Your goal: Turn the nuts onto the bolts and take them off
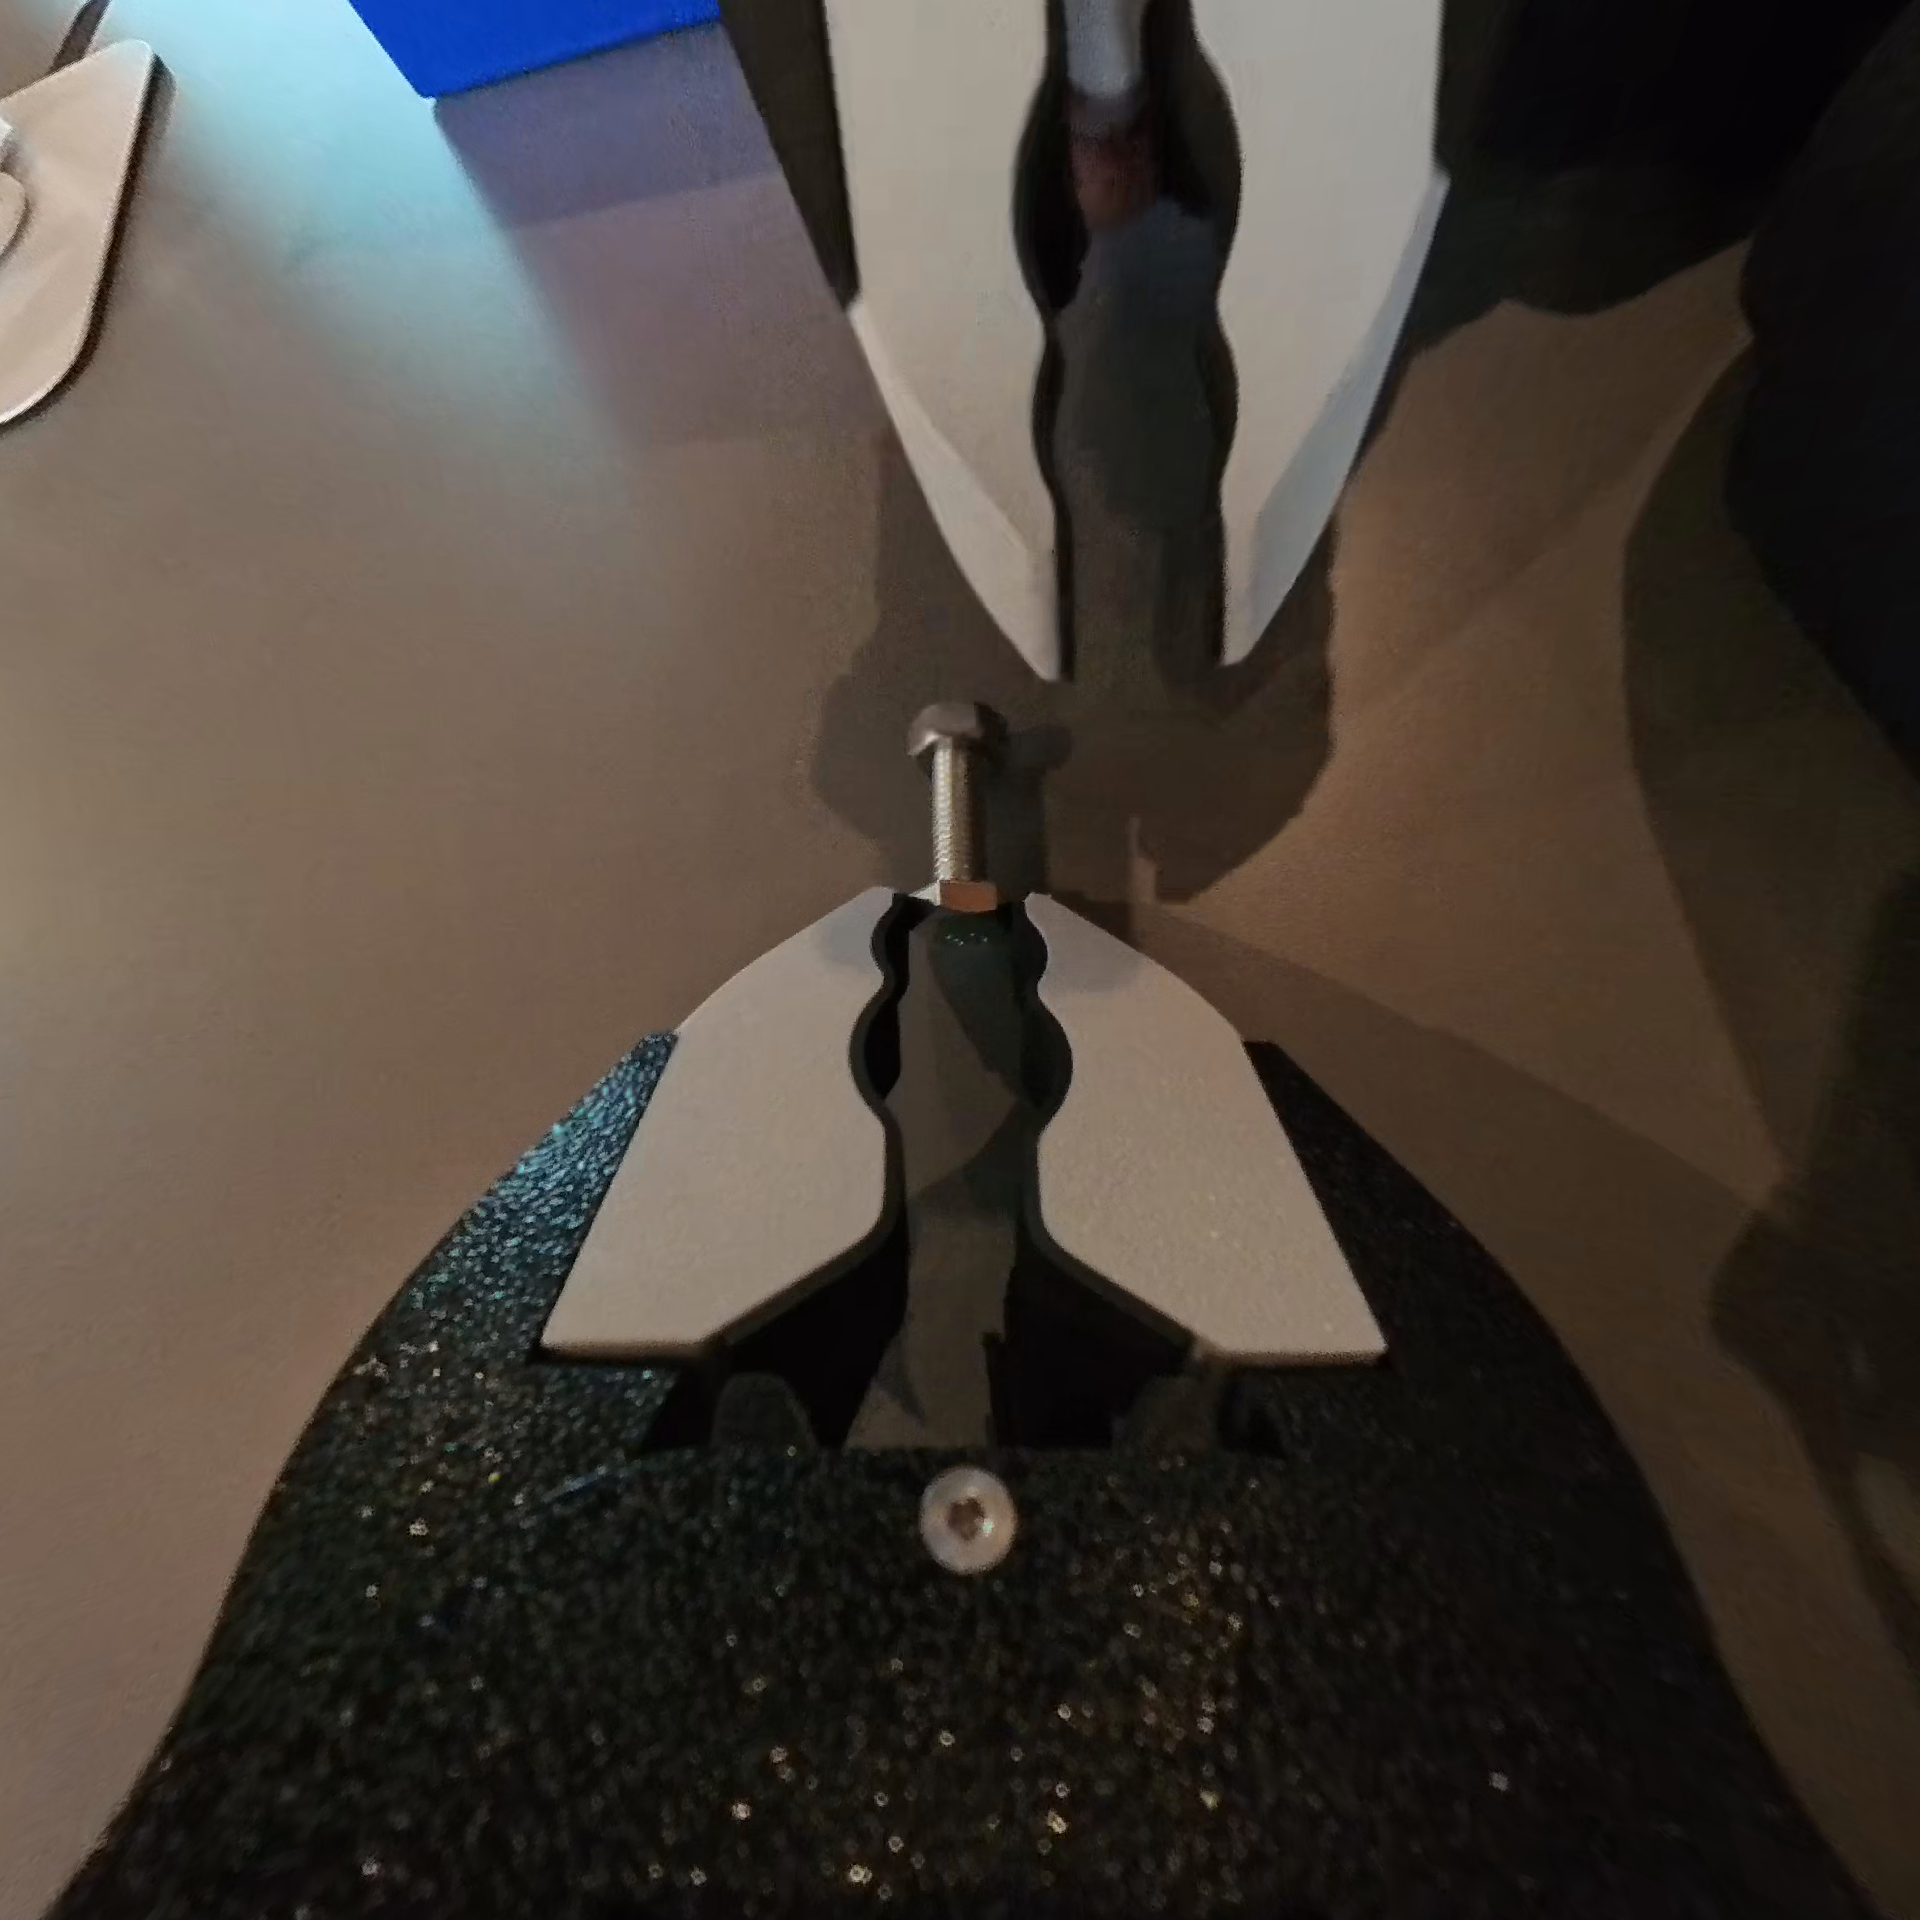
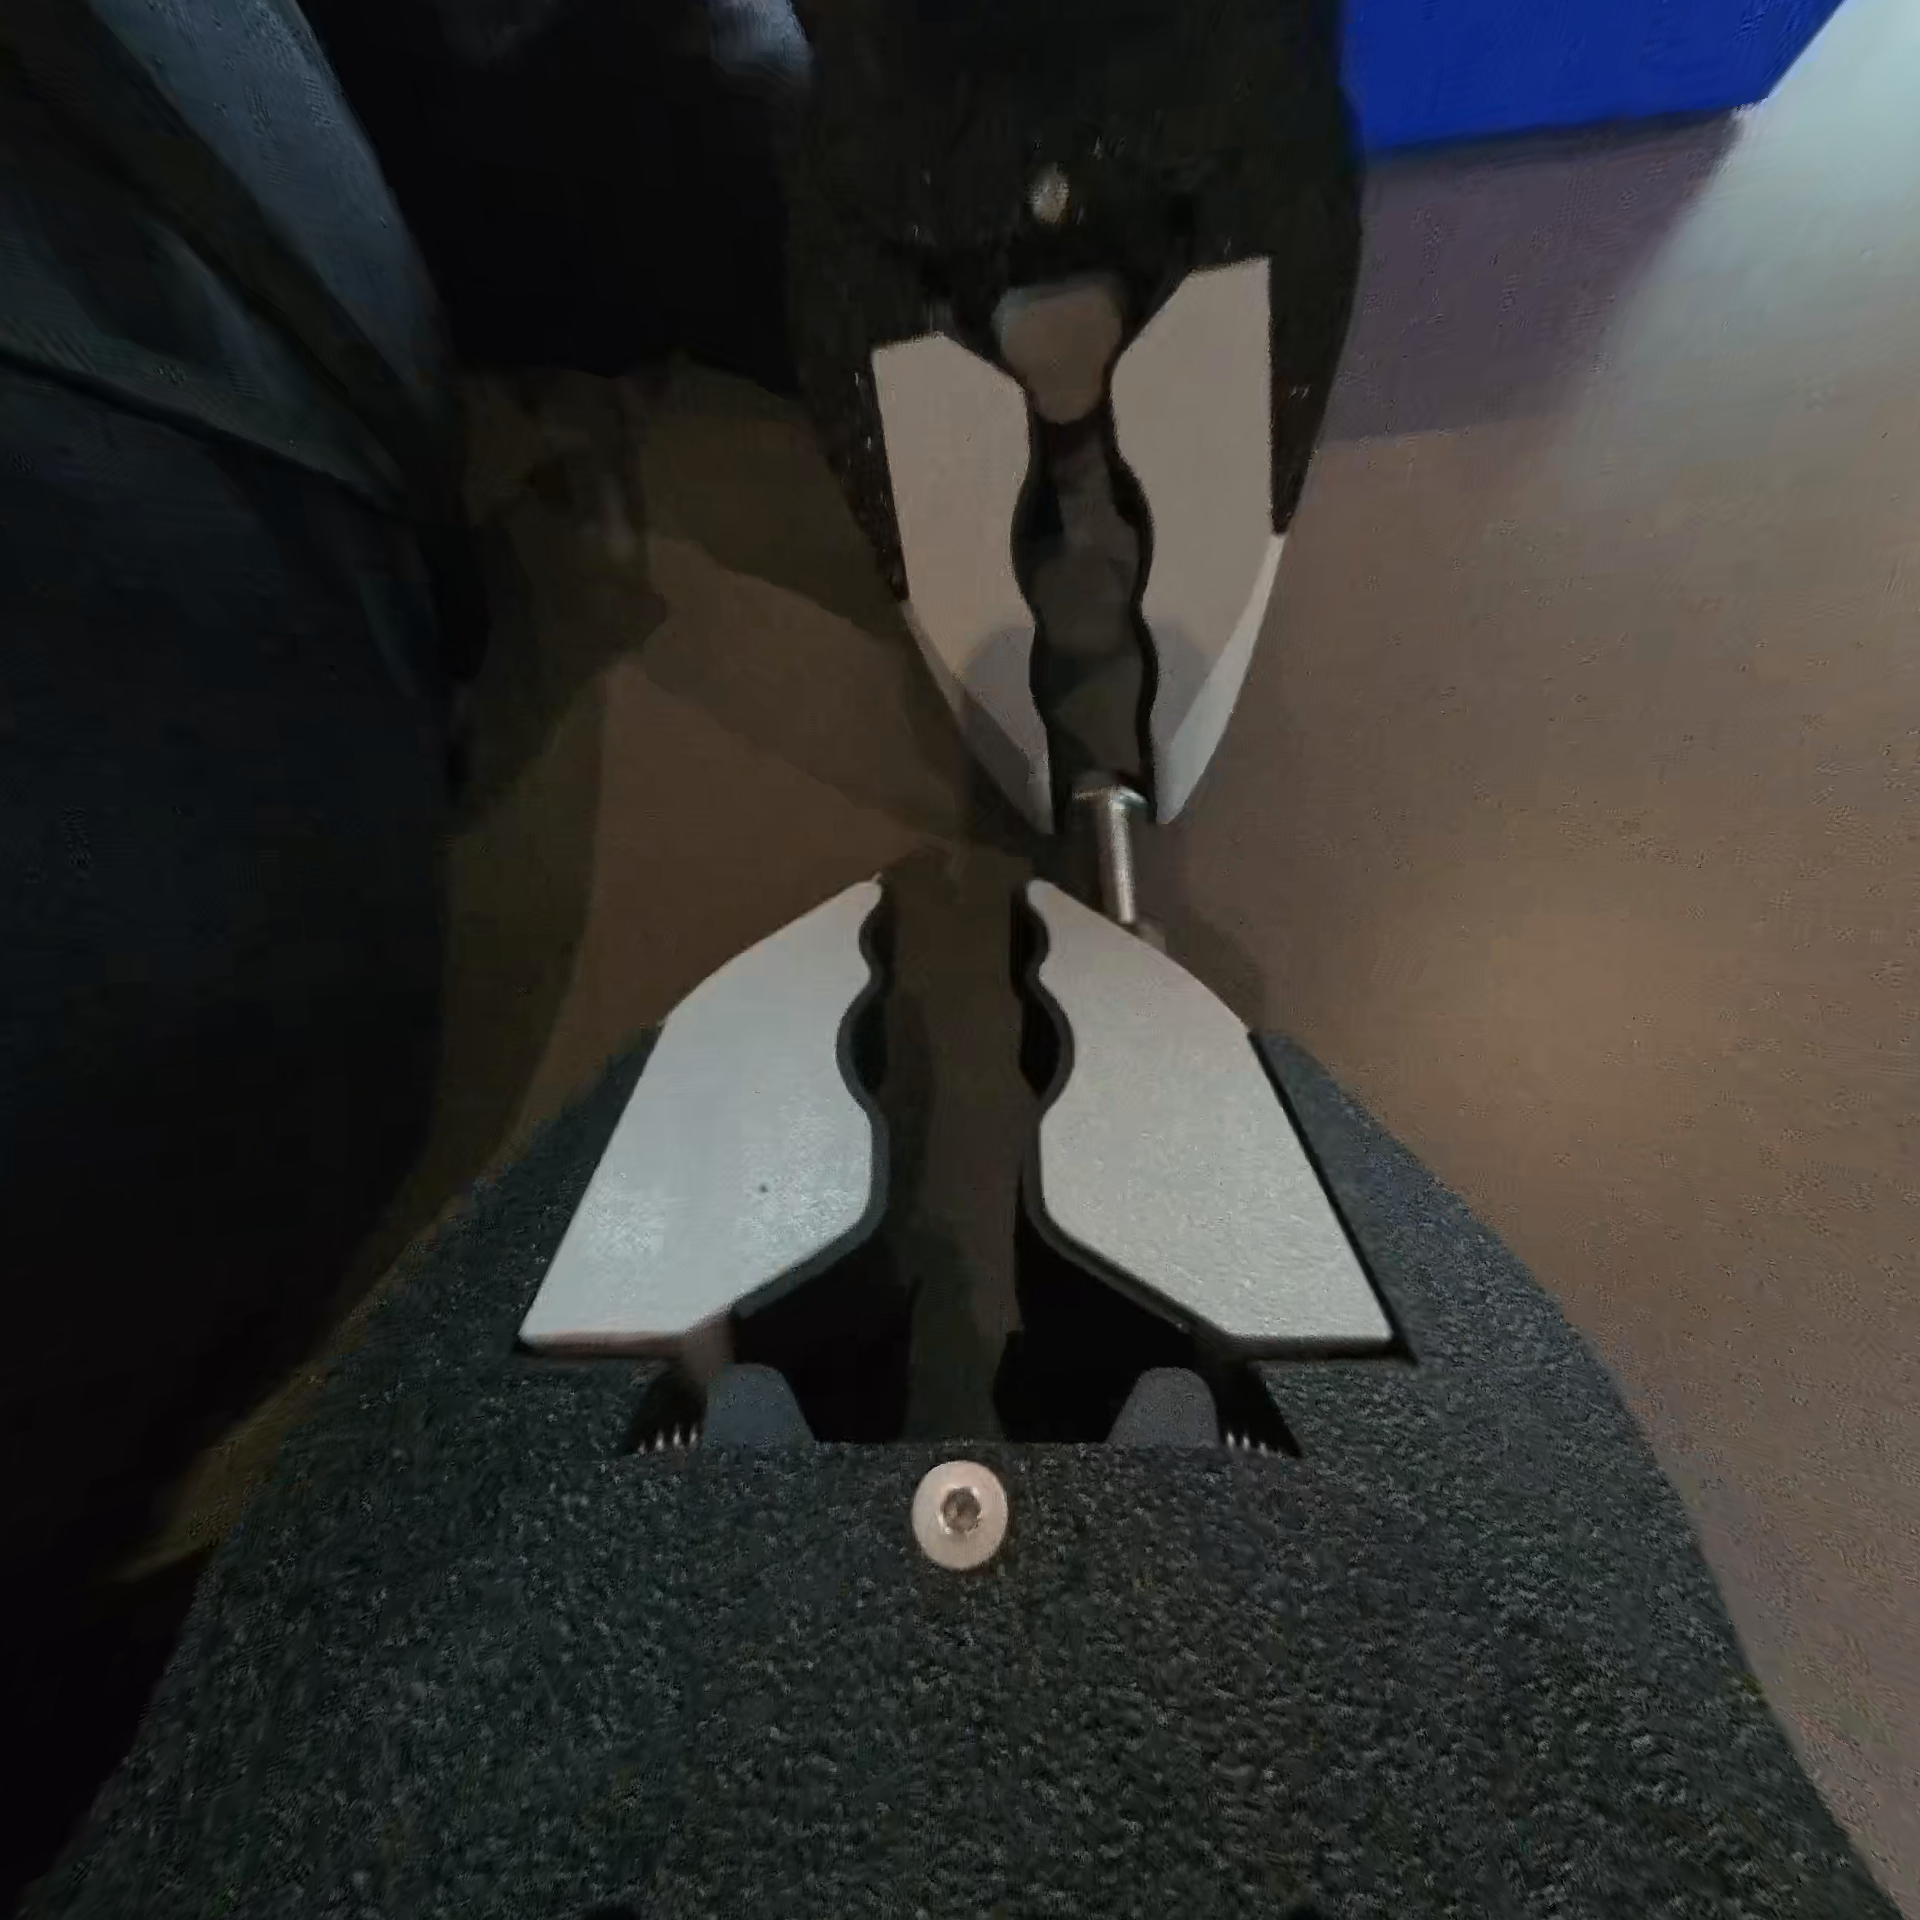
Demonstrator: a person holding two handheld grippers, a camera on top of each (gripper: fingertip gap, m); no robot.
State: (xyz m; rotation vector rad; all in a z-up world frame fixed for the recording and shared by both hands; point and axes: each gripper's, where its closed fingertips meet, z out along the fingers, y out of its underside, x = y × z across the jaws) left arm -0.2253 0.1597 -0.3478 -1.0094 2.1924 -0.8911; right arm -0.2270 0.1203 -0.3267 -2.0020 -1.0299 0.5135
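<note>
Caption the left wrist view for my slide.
Left gripper pinches a hex nut threaded on a bolt, whose head points toward the open right gripper opposite.

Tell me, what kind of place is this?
Probably a workbench or lab table: a plain tabletop, a blue box at its far end, and a small bolt with its nut.

Blue box (image 1: 540,42) and pale tray (image 1: 62,239) on tan tabletop (image 1: 416,727).

silver bolt (image 1: 954,800), blue box (image 1: 540,42) — tan table (image 1: 416,727)
</note>
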